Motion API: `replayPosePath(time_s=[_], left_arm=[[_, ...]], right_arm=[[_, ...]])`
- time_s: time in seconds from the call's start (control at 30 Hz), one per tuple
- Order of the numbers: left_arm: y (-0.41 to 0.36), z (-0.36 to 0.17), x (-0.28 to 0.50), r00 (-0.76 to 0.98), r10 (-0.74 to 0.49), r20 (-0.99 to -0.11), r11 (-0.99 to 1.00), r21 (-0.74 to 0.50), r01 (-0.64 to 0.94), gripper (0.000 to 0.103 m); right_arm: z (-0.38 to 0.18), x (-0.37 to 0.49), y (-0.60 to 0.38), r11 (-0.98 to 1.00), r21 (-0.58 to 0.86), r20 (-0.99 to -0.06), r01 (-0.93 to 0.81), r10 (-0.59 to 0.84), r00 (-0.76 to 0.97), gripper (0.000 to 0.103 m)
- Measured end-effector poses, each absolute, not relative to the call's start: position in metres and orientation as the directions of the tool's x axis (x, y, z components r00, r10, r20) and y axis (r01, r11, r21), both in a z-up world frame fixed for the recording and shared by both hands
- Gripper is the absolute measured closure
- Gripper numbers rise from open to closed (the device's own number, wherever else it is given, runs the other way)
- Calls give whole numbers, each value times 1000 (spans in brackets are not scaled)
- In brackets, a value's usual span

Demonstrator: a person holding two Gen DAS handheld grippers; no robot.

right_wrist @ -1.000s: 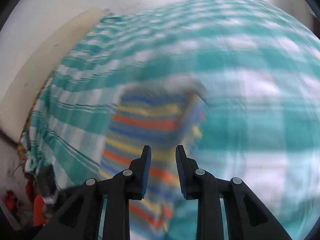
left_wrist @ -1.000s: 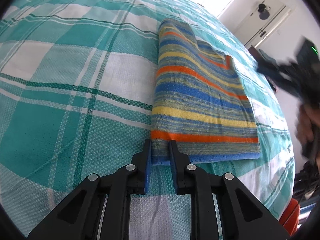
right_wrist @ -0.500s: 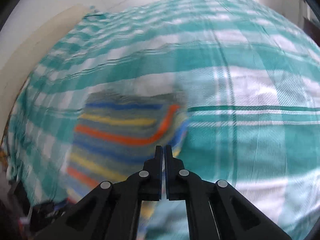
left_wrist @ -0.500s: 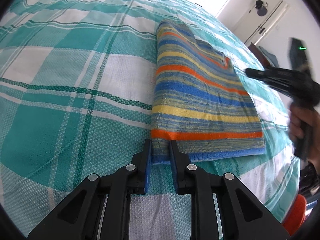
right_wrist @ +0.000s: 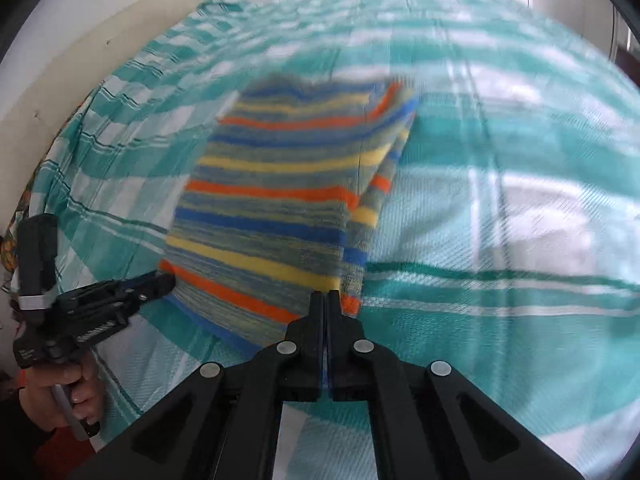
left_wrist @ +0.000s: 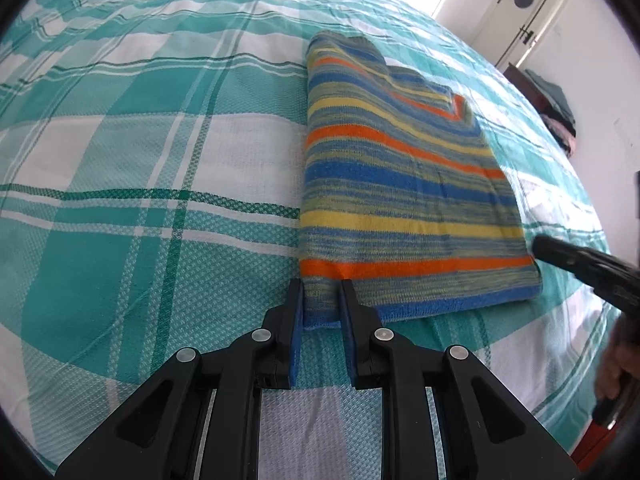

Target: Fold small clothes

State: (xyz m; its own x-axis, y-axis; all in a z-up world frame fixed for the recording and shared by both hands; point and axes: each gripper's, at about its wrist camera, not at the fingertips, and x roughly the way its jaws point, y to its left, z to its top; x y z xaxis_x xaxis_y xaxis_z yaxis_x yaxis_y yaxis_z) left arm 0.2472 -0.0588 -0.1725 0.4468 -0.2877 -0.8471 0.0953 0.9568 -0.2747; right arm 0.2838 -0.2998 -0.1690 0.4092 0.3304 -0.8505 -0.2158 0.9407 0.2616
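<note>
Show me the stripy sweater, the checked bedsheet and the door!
Sweater (left_wrist: 400, 184): left wrist view, on its striped top.
Bedsheet (left_wrist: 120, 200): left wrist view, on a bare teal check.
Door (left_wrist: 532, 12): left wrist view, on its white panel.

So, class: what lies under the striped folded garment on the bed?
The striped garment rests flat on a teal-and-white checked bedcover, which shows all around it. The cover directly beneath, and the garment's inner folded layers, are hidden. The left tongs clamp its near corner.
</note>
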Motion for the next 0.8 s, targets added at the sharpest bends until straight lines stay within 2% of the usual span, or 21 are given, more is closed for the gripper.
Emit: replayPosePath(time_s=[0.1,0.23,0.3,0.37,0.43,0.47,0.5,0.53,0.57,0.6,0.77,0.8], left_arm=[[-61,-173,246,451,-275,-849,961,-260,95,84],[-62,-170,243,446,-263,-856,965,-239,110,81],[-60,-165,239,447,-247,-860,969,-226,101,65],[-51,-156,230,464,-228,-856,973,-222,67,20],[-36,-147,213,508,-219,-833,971,-236,31,11],[-28,-145,205,522,-227,-822,967,-256,18,11],[-21,-144,199,523,-240,-818,960,-279,3,11],[-12,-144,193,523,-253,-814,951,-308,-18,11],[-5,-143,191,528,-265,-807,942,-334,-36,11],[-1,-142,191,536,-277,-797,934,-355,-45,11],[-4,-136,228,538,-355,-765,908,-420,2,11],[-10,-139,239,522,-376,-766,905,-425,29,11]], right_arm=[[-162,274,-286,932,260,-840,-253,347,416,101],[-200,263,-289,939,256,-869,-229,328,371,100],[-205,259,-302,928,326,-837,-181,373,401,101],[-204,255,-309,920,363,-831,-145,390,396,100],[-201,246,-314,911,394,-827,-122,409,386,97],[-200,241,-317,908,404,-826,-115,416,381,88],[-198,233,-321,908,404,-827,-107,413,382,69],[-196,225,-324,902,418,-813,-107,425,398,61],[-191,216,-329,894,435,-796,-105,437,420,48],[-185,210,-336,892,443,-783,-94,436,444,44],[-163,241,-362,837,536,-706,-106,514,488,44],[-162,260,-367,815,569,-686,-107,542,486,39]])
